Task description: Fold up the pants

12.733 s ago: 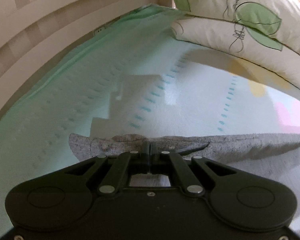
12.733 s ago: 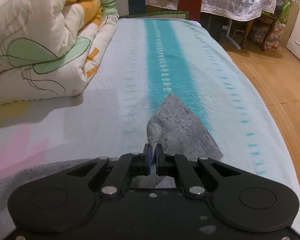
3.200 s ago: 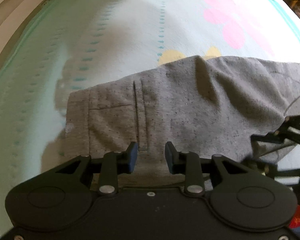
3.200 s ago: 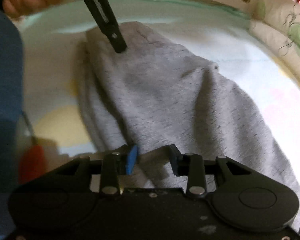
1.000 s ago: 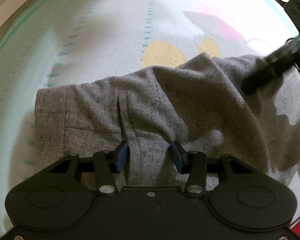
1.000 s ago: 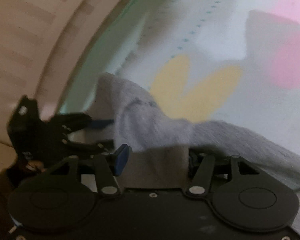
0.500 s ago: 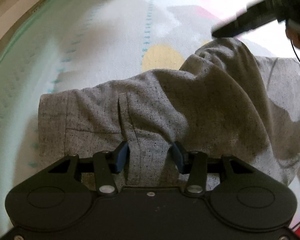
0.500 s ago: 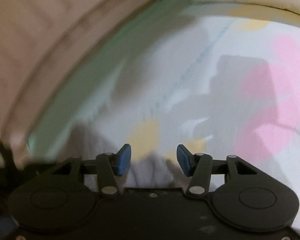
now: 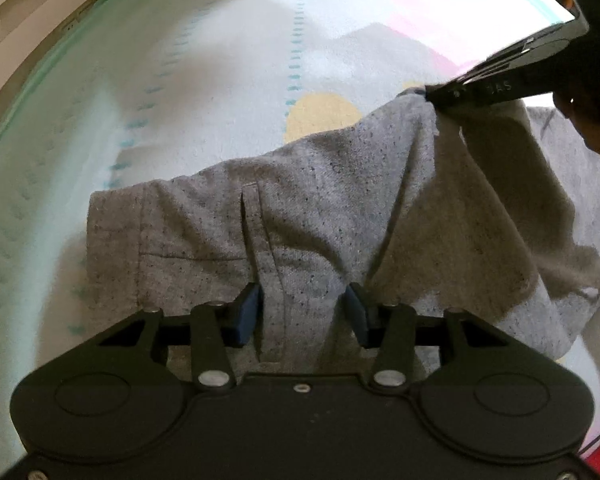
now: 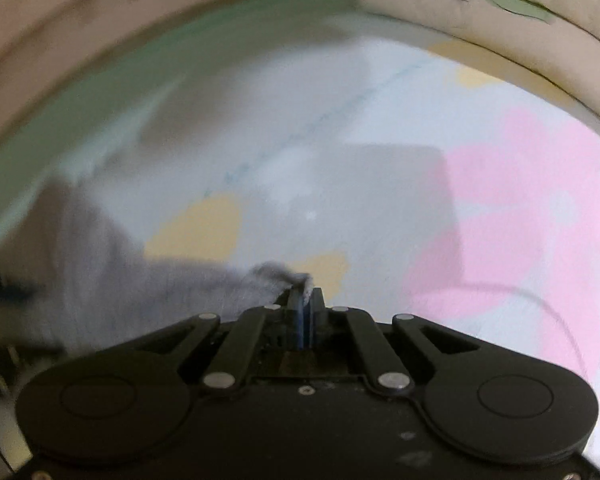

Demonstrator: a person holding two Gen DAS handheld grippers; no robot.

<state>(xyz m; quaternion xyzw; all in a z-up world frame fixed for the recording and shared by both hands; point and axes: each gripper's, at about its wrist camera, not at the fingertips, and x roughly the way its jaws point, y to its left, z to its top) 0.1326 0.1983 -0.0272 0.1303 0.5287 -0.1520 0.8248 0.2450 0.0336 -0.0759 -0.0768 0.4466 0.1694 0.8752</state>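
Note:
Grey speckled pants (image 9: 300, 208) lie crumpled on the bed sheet, with a pocket seam showing. My left gripper (image 9: 304, 308) points down onto them near the front edge. Its blue pads (image 9: 250, 306) stand apart, with a ridge of cloth lying loosely between them. In the left wrist view my right gripper (image 9: 432, 94) reaches in from the right with its jaws closing on a far edge of the pants, which it pulls up into a peak. The blurred right wrist view shows that gripper (image 10: 306, 300) with a tuft of grey pants (image 10: 276, 274) pinched between its pads.
The sheet (image 9: 220, 80) is white with yellow and pink flower shapes and rows of teal dashes. A folded floral quilt (image 10: 500, 8) lies along the far side. A beige striped bed frame (image 9: 28, 4) curves round the left. A person's hand (image 9: 592, 128) holds the right gripper.
The right gripper's jaws have gone from apart to shut on the pants' edge, which now stands raised in a peak. The left gripper has stayed in place, still open.

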